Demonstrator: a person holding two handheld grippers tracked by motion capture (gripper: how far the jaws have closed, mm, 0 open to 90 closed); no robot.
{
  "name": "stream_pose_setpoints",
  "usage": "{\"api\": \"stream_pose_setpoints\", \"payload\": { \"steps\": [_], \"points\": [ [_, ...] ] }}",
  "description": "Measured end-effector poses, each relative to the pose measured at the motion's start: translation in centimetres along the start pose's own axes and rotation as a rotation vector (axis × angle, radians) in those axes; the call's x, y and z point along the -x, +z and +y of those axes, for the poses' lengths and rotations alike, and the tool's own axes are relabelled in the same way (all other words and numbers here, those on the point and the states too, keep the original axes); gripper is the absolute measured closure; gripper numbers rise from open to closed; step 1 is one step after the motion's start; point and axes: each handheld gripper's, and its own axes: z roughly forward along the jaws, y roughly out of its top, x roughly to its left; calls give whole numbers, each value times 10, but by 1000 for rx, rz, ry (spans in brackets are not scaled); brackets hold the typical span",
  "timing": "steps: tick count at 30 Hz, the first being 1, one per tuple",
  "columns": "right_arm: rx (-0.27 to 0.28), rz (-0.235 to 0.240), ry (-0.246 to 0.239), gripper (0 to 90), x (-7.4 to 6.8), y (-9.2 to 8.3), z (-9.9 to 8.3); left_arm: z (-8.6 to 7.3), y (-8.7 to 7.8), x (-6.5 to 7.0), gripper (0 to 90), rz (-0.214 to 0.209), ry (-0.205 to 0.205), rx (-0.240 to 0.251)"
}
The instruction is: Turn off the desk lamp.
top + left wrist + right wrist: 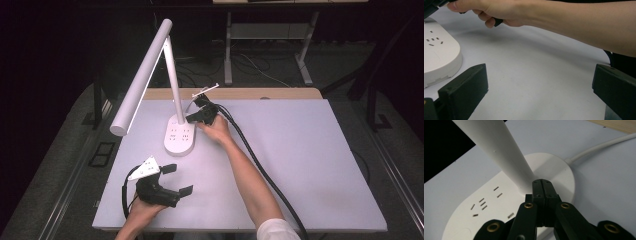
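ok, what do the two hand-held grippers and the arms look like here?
Both are black. The left hand-held gripper has blocky flat pads, a grey three-cornered plate on top and a black cable. The right hand-held gripper trails a thick black cable and shows brass rivets. Forearms bare, with a white sleeve on the right.

Ahead of my jaws, past the white table (310, 165), grey carpet (75, 130) and metal desk legs (228, 50) sit dark.

**Room around the lamp**

My right gripper (192, 116) sits jaws together at the foot of the lamp post (172, 80), over the lamp base (179, 137); the slanted lamp head (141, 77) bars the space above and to the left; my right forearm (245, 175) and its cable (260, 165) cross mid-table; my left gripper (175, 179) faces bare table (320, 165) between its wide jaws; the right half lies free.
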Motion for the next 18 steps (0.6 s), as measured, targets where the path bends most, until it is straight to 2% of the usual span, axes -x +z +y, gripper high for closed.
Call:
{"api": "stream_pose_setpoints", "payload": {
  "steps": [7, 11, 18],
  "points": [
    [4, 7, 21, 900, 1, 1, -3, 1, 0, -1, 0, 12, 9, 2],
    [-8, -38, -16, 900, -6, 0, -1, 1, 0, -1, 0, 9, 5, 1],
    [-7, -28, -11, 900, -4, -1, 0, 1, 1, -2, 0, 7, 3, -3]
  ]
}}
